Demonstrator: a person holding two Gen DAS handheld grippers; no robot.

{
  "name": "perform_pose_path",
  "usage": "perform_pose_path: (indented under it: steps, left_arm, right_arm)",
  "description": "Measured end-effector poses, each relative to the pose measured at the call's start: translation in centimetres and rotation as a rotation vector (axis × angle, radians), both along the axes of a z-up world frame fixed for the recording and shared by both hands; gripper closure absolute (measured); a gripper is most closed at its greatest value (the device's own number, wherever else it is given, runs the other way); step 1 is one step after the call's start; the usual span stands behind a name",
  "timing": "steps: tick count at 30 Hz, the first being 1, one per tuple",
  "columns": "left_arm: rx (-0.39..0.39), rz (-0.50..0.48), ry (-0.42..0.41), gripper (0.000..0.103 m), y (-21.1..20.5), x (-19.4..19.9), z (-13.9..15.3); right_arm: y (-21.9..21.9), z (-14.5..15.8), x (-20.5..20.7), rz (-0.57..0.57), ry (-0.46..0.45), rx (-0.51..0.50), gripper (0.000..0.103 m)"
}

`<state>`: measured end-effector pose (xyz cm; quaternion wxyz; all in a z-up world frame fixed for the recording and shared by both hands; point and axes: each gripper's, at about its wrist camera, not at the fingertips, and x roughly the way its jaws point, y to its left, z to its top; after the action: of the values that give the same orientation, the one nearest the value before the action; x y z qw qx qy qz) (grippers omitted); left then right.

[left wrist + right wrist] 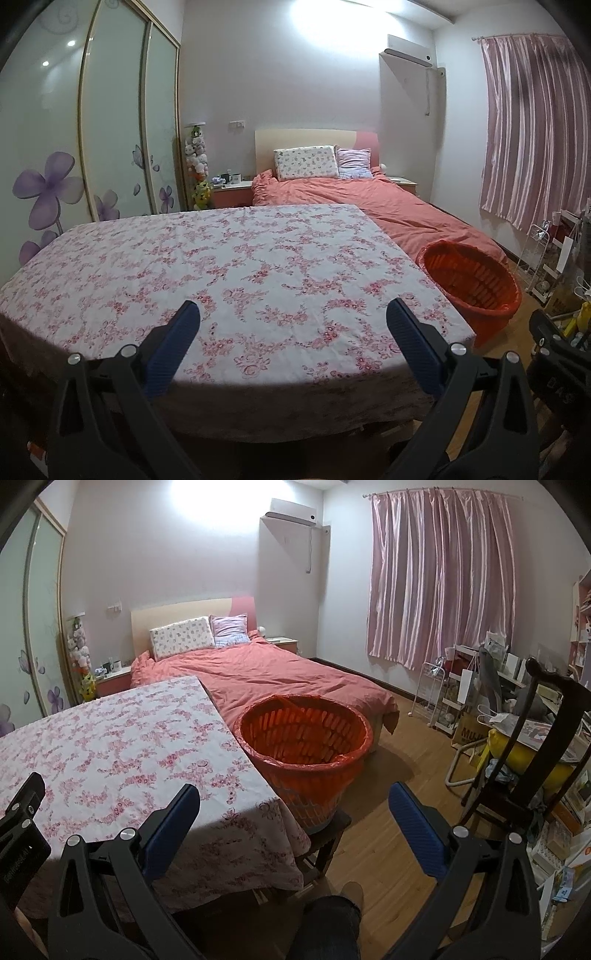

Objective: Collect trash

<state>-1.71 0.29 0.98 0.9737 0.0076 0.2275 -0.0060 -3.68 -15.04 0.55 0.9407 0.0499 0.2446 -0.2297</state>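
Observation:
An orange trash basket (303, 738) lined with a red bag stands on a low stool beside the right edge of the table; it also shows in the left wrist view (472, 277). The table (221, 266) carries a pink floral cloth, and I see no trash on it in either view (110, 738). My left gripper (293, 321) is open and empty, above the table's near edge. My right gripper (293, 805) is open and empty, over the table's near right corner, in front of the basket. The basket's inside looks empty as far as I can see.
A bed (277, 675) with a salmon cover lies behind the table. A dark wooden chair (532, 746) and cluttered shelves (461, 694) stand at the right. Wardrobe doors (110, 129) line the left wall. Wooden floor (406, 768) lies right of the basket. A person's leg (328, 923) shows below.

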Motion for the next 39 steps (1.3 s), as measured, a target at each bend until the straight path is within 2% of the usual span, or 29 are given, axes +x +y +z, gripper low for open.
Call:
perform_pose_path:
  steps: [39]
  left_arm:
    - [0.001,-0.006,0.011,0.004,-0.35,0.0,-0.22]
  right_arm:
    - [-0.14,0.04,-0.06,-0.005,0.0,0.003,0.002]
